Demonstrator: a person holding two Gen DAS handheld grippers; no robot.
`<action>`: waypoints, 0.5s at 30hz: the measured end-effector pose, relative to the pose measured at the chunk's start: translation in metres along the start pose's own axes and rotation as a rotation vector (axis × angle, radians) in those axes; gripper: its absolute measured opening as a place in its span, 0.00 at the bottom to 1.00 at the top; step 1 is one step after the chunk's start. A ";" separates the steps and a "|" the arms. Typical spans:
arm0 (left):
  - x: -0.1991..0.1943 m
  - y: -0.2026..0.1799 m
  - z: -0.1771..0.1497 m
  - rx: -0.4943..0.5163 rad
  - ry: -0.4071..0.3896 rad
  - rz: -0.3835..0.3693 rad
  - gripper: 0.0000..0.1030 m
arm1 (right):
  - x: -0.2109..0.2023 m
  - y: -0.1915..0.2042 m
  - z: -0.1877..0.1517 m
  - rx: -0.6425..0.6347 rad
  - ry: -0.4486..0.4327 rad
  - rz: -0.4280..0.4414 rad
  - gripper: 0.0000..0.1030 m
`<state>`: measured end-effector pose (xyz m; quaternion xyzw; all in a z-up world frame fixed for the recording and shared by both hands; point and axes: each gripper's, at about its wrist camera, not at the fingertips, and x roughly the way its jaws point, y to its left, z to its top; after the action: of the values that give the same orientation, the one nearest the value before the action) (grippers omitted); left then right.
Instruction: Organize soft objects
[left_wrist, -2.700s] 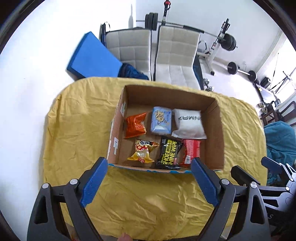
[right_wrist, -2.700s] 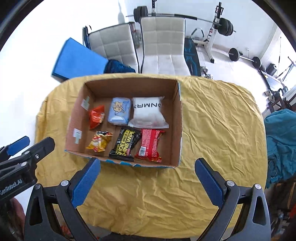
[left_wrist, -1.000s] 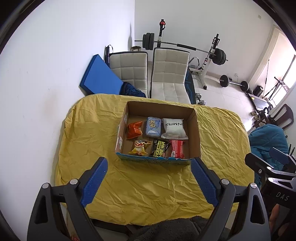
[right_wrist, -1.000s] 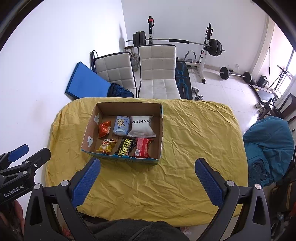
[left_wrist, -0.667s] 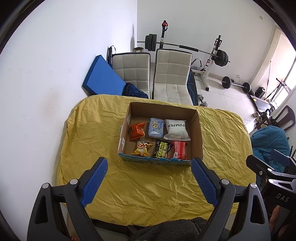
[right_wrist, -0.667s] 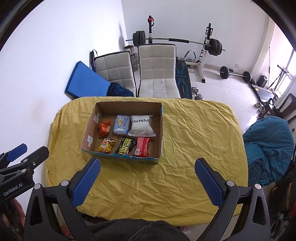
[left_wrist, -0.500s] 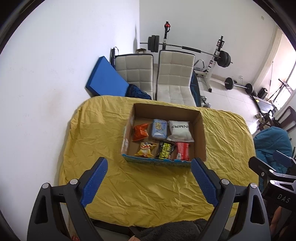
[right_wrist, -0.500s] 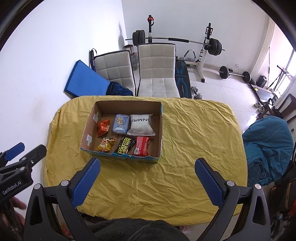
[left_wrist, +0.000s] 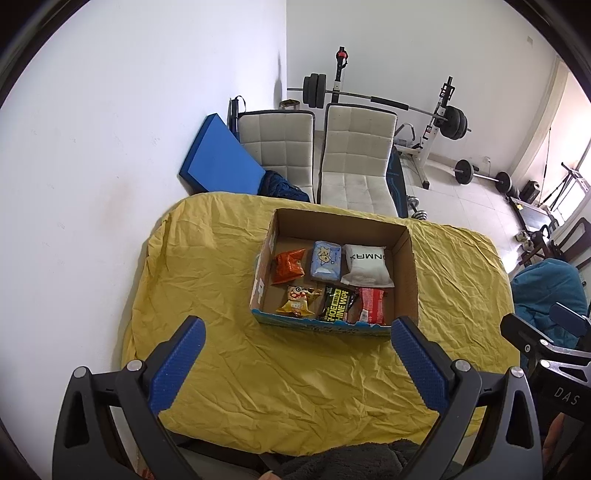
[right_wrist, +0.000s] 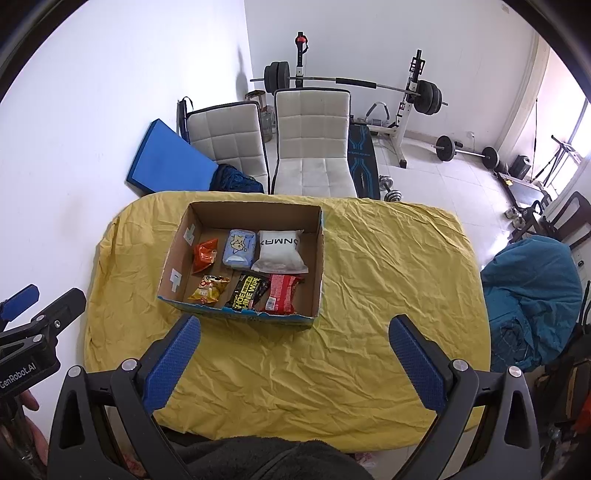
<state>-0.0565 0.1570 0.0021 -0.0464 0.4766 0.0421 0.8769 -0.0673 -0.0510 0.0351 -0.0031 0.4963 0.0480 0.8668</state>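
Observation:
An open cardboard box (left_wrist: 404, 266) (right_wrist: 317, 266) stands on a table under a yellow cloth (left_wrist: 207, 280) (right_wrist: 388, 266). Inside lie several soft packets: an orange snack bag (left_wrist: 289, 261), a light blue tissue pack (left_wrist: 325, 259), a white pouch (left_wrist: 366, 265), a yellow snack bag (left_wrist: 298, 301), a black wipes pack (left_wrist: 336, 303) and a red pack (left_wrist: 372, 305). My left gripper (left_wrist: 297, 363) is open and empty, held high above the table's near edge. My right gripper (right_wrist: 293, 360) is open and empty, also high and back from the box.
Two white padded chairs (left_wrist: 354, 158) stand behind the table, with a blue mat (left_wrist: 218, 162) leaning on the wall. A weight bench with barbells (right_wrist: 369, 88) is farther back. A teal covered seat (right_wrist: 532, 291) stands right of the table.
Both grippers have pulled up and back from the box, so the whole table now shows. Both stay open and empty. The packets in the box have not moved.

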 end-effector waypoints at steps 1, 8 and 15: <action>0.000 0.000 0.000 0.000 -0.001 0.000 1.00 | -0.001 0.000 0.000 0.002 0.000 0.001 1.00; 0.000 0.001 0.000 0.002 0.004 -0.001 1.00 | 0.001 0.000 0.000 0.005 -0.006 -0.004 1.00; 0.002 0.000 0.002 0.006 0.007 -0.001 1.00 | 0.001 -0.002 0.002 0.006 -0.003 -0.002 1.00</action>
<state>-0.0539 0.1568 0.0012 -0.0444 0.4797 0.0400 0.8754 -0.0650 -0.0529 0.0354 -0.0008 0.4950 0.0457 0.8677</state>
